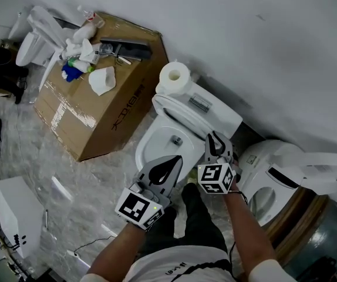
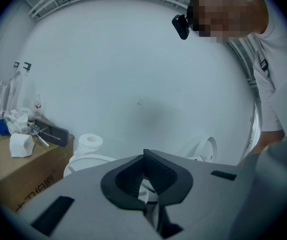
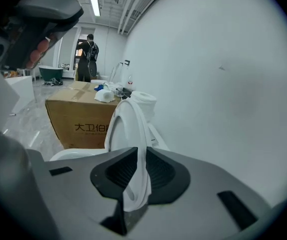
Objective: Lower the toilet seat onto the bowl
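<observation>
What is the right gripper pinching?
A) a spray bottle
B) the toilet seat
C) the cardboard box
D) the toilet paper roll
B: in the right gripper view, the right gripper has its two pads closed on the rim of the white toilet seat, which stands up on edge.

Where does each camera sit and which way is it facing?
Head view: on the person's head, steeply down at the toilet bowl; forearms, left gripper, right gripper show.
Left gripper view: on that gripper, facing the wall; its shut jaws show.
Right gripper view: on that gripper, along the toilet seat its jaws clamp.
All share: cardboard box, toilet paper roll.
</observation>
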{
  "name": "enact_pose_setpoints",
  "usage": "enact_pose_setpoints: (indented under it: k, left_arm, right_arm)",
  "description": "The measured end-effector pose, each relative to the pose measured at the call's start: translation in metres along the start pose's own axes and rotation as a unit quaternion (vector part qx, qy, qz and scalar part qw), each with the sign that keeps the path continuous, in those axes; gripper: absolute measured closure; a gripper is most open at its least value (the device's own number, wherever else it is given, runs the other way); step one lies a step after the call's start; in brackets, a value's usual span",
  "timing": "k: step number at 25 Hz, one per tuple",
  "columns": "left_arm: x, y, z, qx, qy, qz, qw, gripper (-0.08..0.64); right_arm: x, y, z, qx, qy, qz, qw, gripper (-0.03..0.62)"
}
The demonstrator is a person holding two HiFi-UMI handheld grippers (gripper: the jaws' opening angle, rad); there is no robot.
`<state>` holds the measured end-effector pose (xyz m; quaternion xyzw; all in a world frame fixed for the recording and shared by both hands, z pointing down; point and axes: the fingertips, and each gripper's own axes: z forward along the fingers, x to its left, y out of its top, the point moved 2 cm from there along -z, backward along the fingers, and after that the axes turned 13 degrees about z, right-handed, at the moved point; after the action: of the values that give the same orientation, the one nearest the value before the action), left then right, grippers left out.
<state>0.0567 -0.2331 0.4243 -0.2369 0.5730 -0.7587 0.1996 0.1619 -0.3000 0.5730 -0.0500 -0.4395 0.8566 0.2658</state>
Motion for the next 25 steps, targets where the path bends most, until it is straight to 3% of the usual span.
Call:
enact_pose_setpoints:
  k: [7, 17, 22, 25]
  left_arm:
    - [0.003, -0.008, -0.015, -0.001, 0.004, -0.006, 1.0, 0.563]
    - [0.008, -0.015, -0.042, -0.009, 0.013, -0.01, 0.9998, 0.563]
    - [0.011, -0.018, -0.056, -0.011, 0.02, -0.014, 0.9996, 0.563]
    - [0.014, -0.02, -0.065, -0.012, 0.025, -0.015, 0.9995, 0.563]
  right_arm:
    - [0.01, -0.003, -0.009, 0.007, 0.031, 0.015, 0.999, 0.56]
    - [0.041, -0.012, -0.028, 0.015, 0.111, 0.018, 0.994, 0.558]
    - [0.06, -0.019, -0.034, 0.034, 0.154, 0.006, 0.988, 0.554]
    - [0.076, -0.023, -0.035, 0.05, 0.165, -0.025, 0.985, 0.534]
